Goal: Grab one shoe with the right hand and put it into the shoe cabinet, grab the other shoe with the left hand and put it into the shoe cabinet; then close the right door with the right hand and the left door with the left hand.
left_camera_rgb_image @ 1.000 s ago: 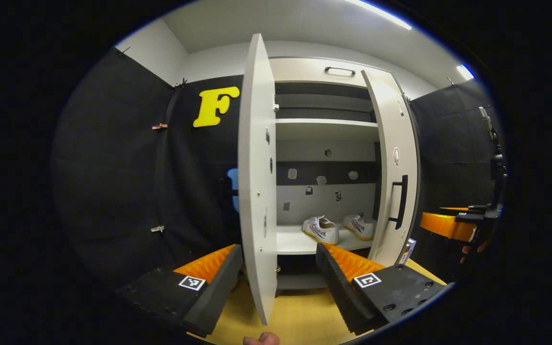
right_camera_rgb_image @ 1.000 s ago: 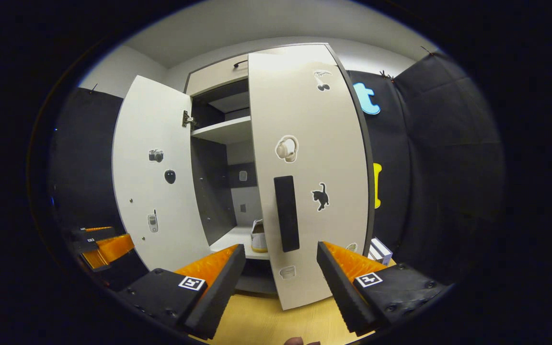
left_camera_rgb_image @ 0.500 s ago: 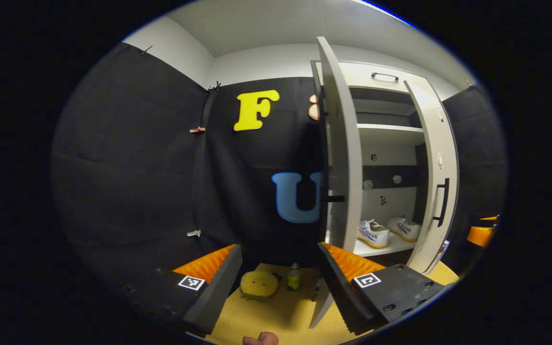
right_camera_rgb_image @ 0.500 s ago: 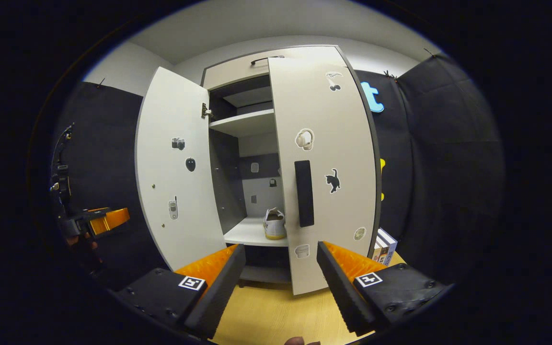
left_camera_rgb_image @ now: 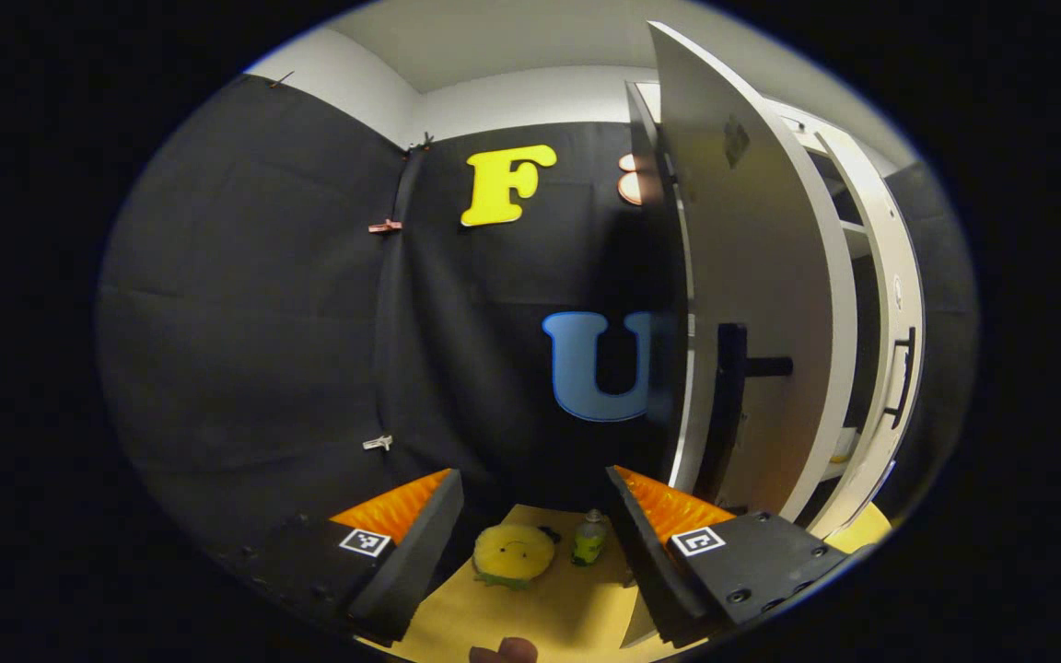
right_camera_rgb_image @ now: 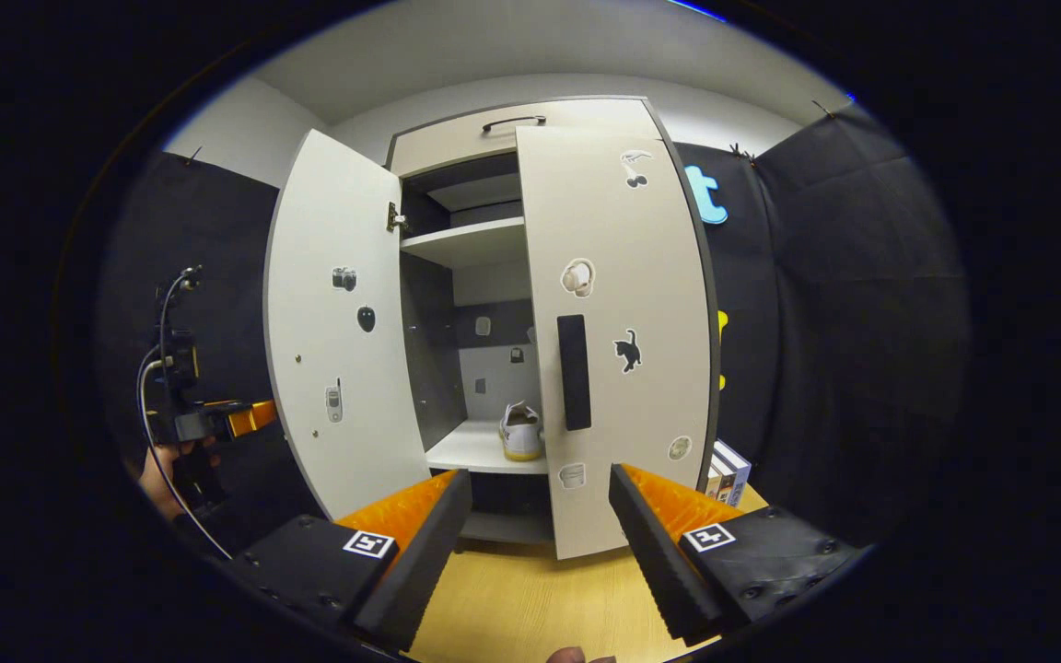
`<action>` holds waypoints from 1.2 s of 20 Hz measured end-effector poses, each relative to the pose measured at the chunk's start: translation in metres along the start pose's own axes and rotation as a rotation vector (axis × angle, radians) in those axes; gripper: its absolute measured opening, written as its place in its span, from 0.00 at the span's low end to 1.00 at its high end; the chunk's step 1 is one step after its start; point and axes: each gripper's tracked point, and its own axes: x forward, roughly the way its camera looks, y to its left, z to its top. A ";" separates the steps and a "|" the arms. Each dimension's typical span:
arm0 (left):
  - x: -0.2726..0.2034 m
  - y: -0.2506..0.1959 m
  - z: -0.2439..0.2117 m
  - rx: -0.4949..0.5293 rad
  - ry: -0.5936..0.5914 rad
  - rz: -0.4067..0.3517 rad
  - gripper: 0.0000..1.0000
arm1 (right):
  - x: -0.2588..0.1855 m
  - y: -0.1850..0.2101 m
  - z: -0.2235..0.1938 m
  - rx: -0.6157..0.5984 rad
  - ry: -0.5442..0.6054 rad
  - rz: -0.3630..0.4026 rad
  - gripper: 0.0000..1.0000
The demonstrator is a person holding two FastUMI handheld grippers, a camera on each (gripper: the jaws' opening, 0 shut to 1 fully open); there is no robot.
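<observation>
**Shoe shelved, both doors ajar**

Both tools are held wide open, nothing gripped: the left tool (left_camera_rgb_image: 532, 525), the right tool (right_camera_rgb_image: 540, 525). A shoe (right_camera_rgb_image: 521, 433) is seen on the cabinet shelf (right_camera_rgb_image: 466, 451), between the left door (right_camera_rgb_image: 328, 322) and right door (right_camera_rgb_image: 623, 304).

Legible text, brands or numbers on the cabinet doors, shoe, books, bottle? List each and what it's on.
No text here can be read.
Shoe on the cabinet shelf: no brand legible from this angle.
Books beside the cabinet: spine print too small.
Bottle: label too blurred.
Stickers on the right door: pictures only, no words.
</observation>
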 end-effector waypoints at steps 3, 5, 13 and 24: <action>-0.006 -0.018 0.003 0.042 -0.019 -0.017 0.89 | -0.003 -0.007 0.000 0.011 0.001 -0.023 0.98; -0.009 -0.026 0.000 0.027 -0.019 -0.023 0.89 | -0.004 -0.012 0.001 0.024 0.002 -0.034 0.98; -0.029 -0.131 -0.005 0.004 -0.006 -0.176 0.93 | -0.001 -0.045 -0.002 0.065 0.043 -0.074 0.98; -0.067 -0.276 0.000 0.015 -0.031 -0.350 0.95 | 0.003 -0.113 0.012 0.043 0.033 -0.113 0.98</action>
